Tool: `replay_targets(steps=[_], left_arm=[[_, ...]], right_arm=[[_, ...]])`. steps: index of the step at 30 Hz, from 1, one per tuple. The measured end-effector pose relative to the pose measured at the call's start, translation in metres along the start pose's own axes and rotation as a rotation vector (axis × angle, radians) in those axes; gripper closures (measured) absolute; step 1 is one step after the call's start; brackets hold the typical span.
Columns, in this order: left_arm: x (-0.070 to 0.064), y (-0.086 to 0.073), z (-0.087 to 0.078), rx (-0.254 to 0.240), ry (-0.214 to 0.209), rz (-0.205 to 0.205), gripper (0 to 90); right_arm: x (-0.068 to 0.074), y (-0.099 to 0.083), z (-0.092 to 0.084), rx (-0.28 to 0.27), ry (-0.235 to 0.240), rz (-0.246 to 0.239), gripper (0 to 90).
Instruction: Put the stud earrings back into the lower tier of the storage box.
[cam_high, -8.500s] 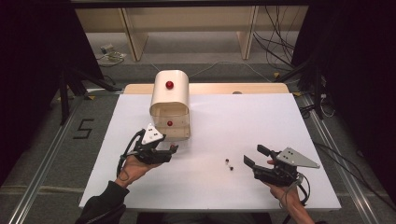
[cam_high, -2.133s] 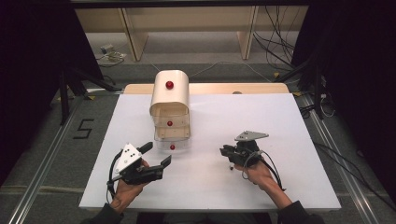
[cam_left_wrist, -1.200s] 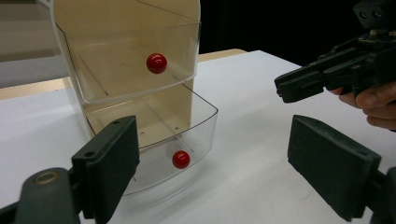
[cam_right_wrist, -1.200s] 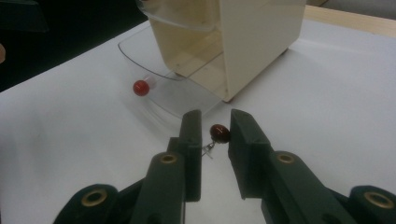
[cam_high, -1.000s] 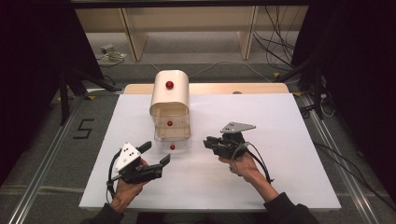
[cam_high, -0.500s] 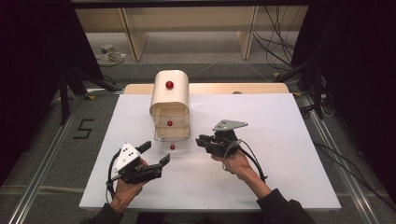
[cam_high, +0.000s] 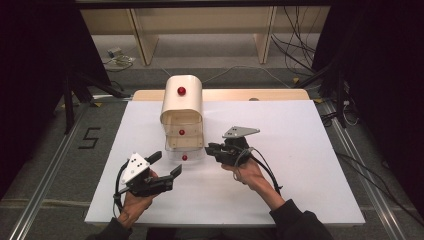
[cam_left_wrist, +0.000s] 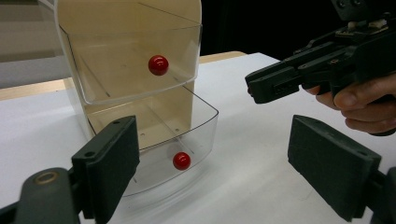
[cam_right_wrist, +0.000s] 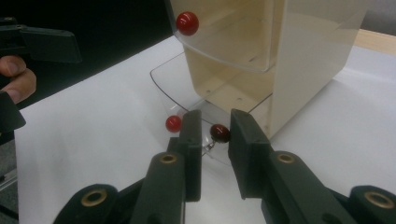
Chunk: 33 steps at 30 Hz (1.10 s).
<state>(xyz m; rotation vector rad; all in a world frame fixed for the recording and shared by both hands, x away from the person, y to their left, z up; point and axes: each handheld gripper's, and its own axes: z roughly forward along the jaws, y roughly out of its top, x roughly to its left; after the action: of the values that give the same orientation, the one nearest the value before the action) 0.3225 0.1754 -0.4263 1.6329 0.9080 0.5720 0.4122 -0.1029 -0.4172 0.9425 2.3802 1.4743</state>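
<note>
While the person's left gripper (cam_high: 167, 165) hangs low over the white table (cam_high: 300, 150) with its jaws spread wide and nothing between them, the right gripper (cam_right_wrist: 215, 135) is the busy one. Look at its jaws in the right gripper view: drawn in close, a narrow gap between them, and in that gap sits a small dark red bead (cam_right_wrist: 219, 132) with a little metal loop under it. Whether the pads truly pinch the bead or it just sits between the tips, I cannot tell from here.

That bead hangs right over the clear bottom drawer (cam_right_wrist: 166, 86), which is pulled out from the cream cabinet (cam_high: 182, 102). The drawer's red knob (cam_right_wrist: 173, 123) shows just left of the jaw tips. Above it the middle drawer (cam_left_wrist: 130, 60) is shut in further, its own red knob (cam_left_wrist: 158, 65) facing out.

From the high view, the right gripper (cam_high: 211, 150) points at the cabinet's open drawer from the right side, tips just at its rim. The left gripper sits nearer the person, apart from the drawer, aimed toward it, and its view catches the right gripper (cam_left_wrist: 261, 86) coming in from the side.
</note>
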Motion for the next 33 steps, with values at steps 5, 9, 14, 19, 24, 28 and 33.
replay_targets(steps=[5,9,14,19,24,28,33], left_arm=[[0.0,0.0,0.0,-0.001,0.002,-0.003,16.1],[0.0,0.0,0.0,-0.005,0.003,-0.007,16.1],[0.0,0.0,0.0,-0.002,0.001,-0.003,16.0],[0.0,0.0,-0.001,-0.002,0.0,-0.001,16.0],[0.0,0.0,-0.001,-0.006,0.001,-0.005,16.0],[0.0,0.0,-0.001,-0.006,0.003,-0.004,16.0],[0.001,0.0,-0.001,-0.007,0.006,-0.003,16.0]], right_arm=[[0.002,0.003,0.005,0.001,0.007,-0.004,75.7],[0.004,0.006,0.008,0.005,0.009,-0.007,75.7],[0.006,0.009,0.014,0.007,0.015,-0.009,75.7],[0.007,0.012,0.02,-0.001,0.012,-0.008,75.7],[0.007,0.015,0.026,0.001,0.009,-0.001,75.7],[0.007,0.015,0.03,0.006,0.006,0.0,75.6],[0.006,0.016,0.034,0.011,0.004,0.009,75.6]])
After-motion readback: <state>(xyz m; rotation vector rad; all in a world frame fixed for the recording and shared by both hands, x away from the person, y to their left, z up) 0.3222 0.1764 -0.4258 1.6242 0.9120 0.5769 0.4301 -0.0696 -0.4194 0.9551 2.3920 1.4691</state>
